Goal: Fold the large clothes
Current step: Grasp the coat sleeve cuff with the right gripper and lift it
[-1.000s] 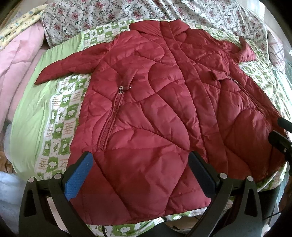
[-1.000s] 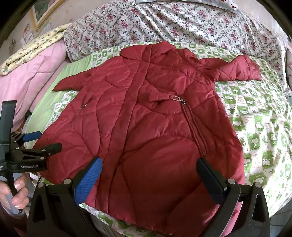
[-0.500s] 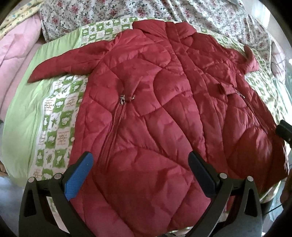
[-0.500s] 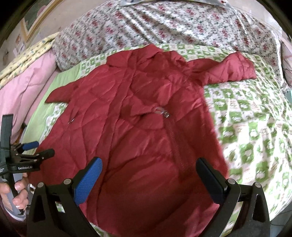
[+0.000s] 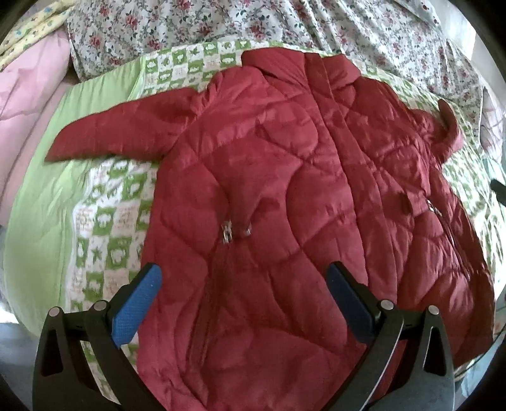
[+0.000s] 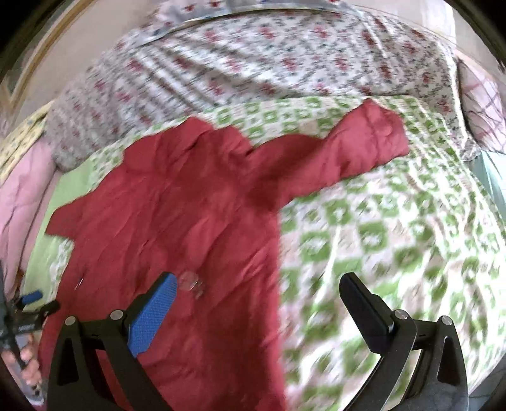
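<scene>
A red quilted coat (image 5: 284,205) lies flat, front up, on a green-and-white checked bedspread (image 5: 107,221), collar far, hem near. Its left sleeve (image 5: 120,132) stretches out to the left. My left gripper (image 5: 243,278) is open and empty above the coat's lower left front, near a pocket zipper pull (image 5: 226,234). In the blurred right wrist view the coat (image 6: 177,221) fills the left half and its right sleeve (image 6: 348,151) points right. My right gripper (image 6: 259,291) is open and empty above the coat's right edge. The left gripper (image 6: 31,303) shows at the far left there.
A floral quilt (image 5: 284,25) lies along the far side of the bed. Pink bedding (image 5: 25,88) is piled at the left. The checked bedspread (image 6: 395,237) lies bare to the right of the coat. The bed's near edge runs under both grippers.
Both grippers moved forward over the coat. The right gripper swung to the right, so the coat shifted left in its view and the frame is blurred. Both stayed open.
</scene>
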Action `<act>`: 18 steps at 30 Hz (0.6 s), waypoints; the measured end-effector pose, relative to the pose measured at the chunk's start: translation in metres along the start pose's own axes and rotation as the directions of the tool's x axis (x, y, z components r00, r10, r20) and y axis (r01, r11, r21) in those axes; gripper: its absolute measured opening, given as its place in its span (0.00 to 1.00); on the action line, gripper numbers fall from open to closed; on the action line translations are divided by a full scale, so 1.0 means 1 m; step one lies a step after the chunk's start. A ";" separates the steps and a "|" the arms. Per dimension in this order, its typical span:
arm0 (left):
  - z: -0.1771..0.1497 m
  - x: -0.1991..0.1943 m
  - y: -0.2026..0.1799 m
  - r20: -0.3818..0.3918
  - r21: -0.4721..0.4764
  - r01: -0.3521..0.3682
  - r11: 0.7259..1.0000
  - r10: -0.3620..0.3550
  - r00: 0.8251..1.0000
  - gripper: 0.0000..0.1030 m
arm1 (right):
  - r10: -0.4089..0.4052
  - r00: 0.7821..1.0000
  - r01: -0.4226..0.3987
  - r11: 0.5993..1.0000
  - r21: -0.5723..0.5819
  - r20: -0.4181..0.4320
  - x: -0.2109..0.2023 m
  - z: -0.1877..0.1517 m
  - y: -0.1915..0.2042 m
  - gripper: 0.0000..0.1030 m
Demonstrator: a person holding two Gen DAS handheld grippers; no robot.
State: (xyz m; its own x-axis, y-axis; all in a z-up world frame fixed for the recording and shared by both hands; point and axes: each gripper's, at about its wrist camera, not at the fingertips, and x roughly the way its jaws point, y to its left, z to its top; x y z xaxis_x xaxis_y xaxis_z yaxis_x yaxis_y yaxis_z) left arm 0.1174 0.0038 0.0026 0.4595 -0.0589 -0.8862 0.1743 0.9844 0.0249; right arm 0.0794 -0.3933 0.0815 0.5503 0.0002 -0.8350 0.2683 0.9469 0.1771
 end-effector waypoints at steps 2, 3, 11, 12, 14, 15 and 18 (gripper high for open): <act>0.008 0.002 0.003 0.010 -0.005 -0.004 1.000 0.004 1.000 1.00 | -0.022 1.000 0.022 0.999 0.024 0.014 0.011 0.019 -0.016 1.00; 0.012 0.004 0.006 0.012 -0.009 -0.006 1.000 0.006 1.000 1.00 | -0.036 0.999 0.036 0.999 0.039 0.012 0.018 0.028 -0.023 1.00; 0.046 0.023 0.023 0.009 -0.055 -0.006 0.998 0.006 1.000 1.00 | -0.122 0.992 0.116 0.971 0.208 0.017 0.074 0.118 -0.102 1.00; 0.049 0.025 0.025 0.011 -0.058 -0.011 0.998 0.011 1.000 1.00 | -0.142 0.990 0.136 0.967 0.217 0.015 0.080 0.128 -0.108 1.00; 0.054 0.028 0.027 0.016 -0.067 -0.016 0.998 0.017 1.000 1.00 | -0.187 0.982 0.179 0.960 0.214 0.015 0.093 0.147 -0.117 0.99; 0.056 0.031 0.028 0.011 -0.071 -0.017 0.997 0.018 1.000 1.00 | -0.209 0.978 0.202 0.957 0.210 0.013 0.099 0.155 -0.119 0.98; 0.062 0.037 0.028 0.011 -0.074 -0.010 0.997 0.011 1.000 1.00 | -0.277 0.961 0.271 0.943 0.194 0.007 0.125 0.179 -0.124 0.96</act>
State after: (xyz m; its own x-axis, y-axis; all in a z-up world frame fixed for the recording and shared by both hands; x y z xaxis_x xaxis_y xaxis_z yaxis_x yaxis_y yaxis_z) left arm 0.1930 0.0192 -0.0010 0.4711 -0.0500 -0.8806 0.1050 0.9945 -0.0003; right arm 0.2563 -0.5685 0.0484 0.4596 -0.2646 -0.8478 0.5555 0.8305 0.0419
